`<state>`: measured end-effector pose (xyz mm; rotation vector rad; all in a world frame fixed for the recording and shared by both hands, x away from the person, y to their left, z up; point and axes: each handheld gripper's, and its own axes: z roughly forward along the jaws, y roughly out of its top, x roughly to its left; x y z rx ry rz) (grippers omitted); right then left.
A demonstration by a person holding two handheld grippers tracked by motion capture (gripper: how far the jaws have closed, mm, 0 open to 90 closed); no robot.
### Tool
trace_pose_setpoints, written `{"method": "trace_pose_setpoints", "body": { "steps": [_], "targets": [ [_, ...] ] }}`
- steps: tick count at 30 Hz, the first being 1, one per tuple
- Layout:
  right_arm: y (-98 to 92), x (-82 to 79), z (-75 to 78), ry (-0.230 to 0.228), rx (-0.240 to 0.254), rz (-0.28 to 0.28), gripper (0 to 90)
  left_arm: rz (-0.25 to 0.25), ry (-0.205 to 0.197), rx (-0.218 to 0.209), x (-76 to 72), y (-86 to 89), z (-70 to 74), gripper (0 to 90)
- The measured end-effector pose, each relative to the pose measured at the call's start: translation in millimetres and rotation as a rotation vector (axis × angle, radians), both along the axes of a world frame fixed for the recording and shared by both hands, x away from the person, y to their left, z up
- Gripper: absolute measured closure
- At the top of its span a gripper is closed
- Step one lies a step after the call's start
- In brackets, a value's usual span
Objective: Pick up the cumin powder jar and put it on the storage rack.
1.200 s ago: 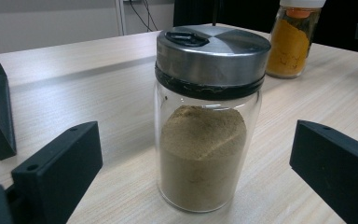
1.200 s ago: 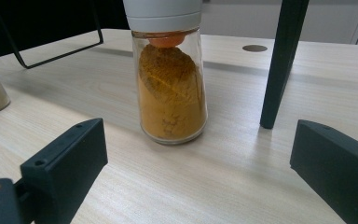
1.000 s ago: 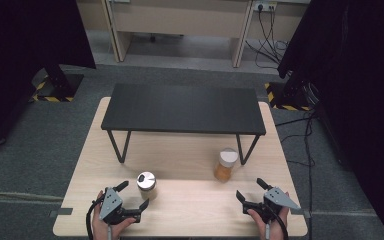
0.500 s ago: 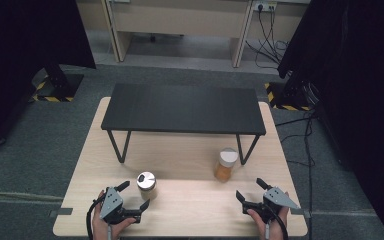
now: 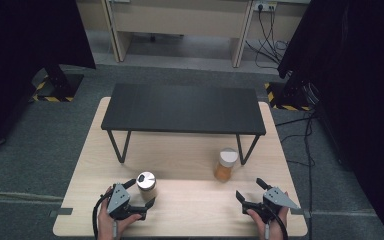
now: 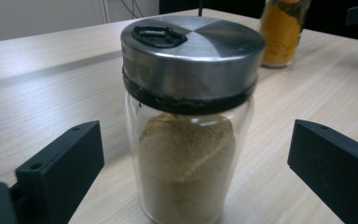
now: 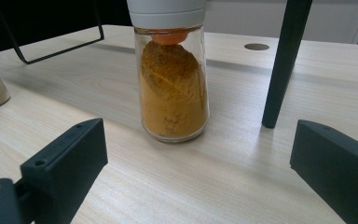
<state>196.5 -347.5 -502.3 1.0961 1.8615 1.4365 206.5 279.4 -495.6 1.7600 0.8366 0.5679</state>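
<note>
**Left fingers closing in on the tan spice jar**

From the high view, the person's left gripper (image 5: 136, 196) sits at the near edge of the worktop (image 5: 190, 150), its fingers either side of the steel-lidded jar (image 5: 146, 183). The right gripper (image 5: 253, 192) waits at the near right, pointing toward the orange spice jar (image 5: 226, 165), which stands apart from it beside a leg of the black riser shelf (image 5: 182, 108).

In the left gripper view, the steel-lidded jar (image 6: 189, 116), half full of tan powder, stands upright between the two fingers (image 6: 63, 163). They have just begun closing, yet a gap shows on both sides and nothing is held.

In the right gripper view, the orange spice jar (image 7: 172, 79) stands upright ahead of wide-open, empty fingers (image 7: 67, 158), not yet between them.

I'd judge this the grasp step on the left: next, the fingers need to close squarely on the glass below the lid, without tipping it.
</note>
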Motion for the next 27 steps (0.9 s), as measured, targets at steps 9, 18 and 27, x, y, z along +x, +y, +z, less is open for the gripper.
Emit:
{"method": "trace_pose_setpoints", "body": {
  "steps": [9, 18, 27],
  "targets": [
    [0.5, 0.2, 0.6, 0.002, -0.005, 0.001, 4.3, -0.008, 0.01, 0.02, 11.4, -9.8, 1.4, 15.9],
    [1.0, 1.0, 1.5, 0.003, -0.014, 0.008, 5.0, 0.013, 0.002, 0.015, 10.1, -10.0, 0.1, 29.5],
    [0.9, 1.4, 1.8, 0.005, -0.014, 0.009, 5.2, 0.008, -0.002, 0.017, 10.5, -9.7, -0.1, 29.8]
  ]
}}
